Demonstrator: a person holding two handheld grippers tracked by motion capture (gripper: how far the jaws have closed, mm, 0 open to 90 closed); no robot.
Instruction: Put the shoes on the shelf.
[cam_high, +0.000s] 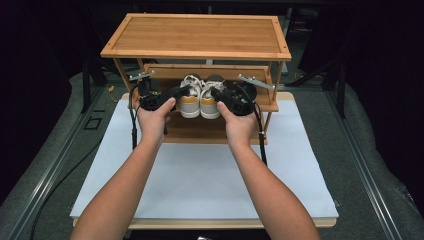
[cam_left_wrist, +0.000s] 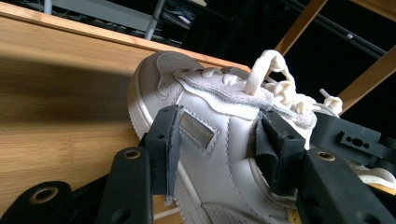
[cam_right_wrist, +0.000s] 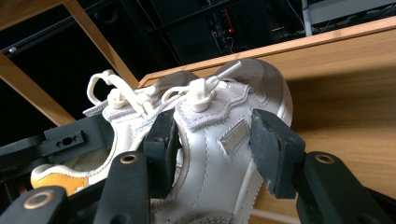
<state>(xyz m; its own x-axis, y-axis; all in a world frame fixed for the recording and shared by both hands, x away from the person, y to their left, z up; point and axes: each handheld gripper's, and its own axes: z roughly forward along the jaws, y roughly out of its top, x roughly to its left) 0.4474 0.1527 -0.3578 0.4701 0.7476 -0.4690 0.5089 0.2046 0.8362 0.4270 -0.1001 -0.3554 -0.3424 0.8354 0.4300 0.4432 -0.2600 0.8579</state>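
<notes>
A pair of white sneakers with tan heels sits side by side on the middle shelf of a bamboo rack (cam_high: 197, 35). My left gripper (cam_high: 182, 91) reaches in from the left and is shut on the left shoe (cam_high: 190, 102). In the left gripper view its pads clamp that shoe (cam_left_wrist: 201, 93) across the upper, the gripper (cam_left_wrist: 222, 135) near the laces. My right gripper (cam_high: 216, 92) comes in from the right, shut on the right shoe (cam_high: 210, 104). In the right gripper view the gripper (cam_right_wrist: 217, 140) straddles this shoe (cam_right_wrist: 219, 102) with both pads against its sides.
The rack stands at the far end of a white board (cam_high: 200, 175) on the table. Its top shelf overhangs the shoes and a lower shelf (cam_high: 200, 129) lies beneath them. Slanted side posts (cam_high: 272, 82) flank the opening. Dark floor surrounds the table.
</notes>
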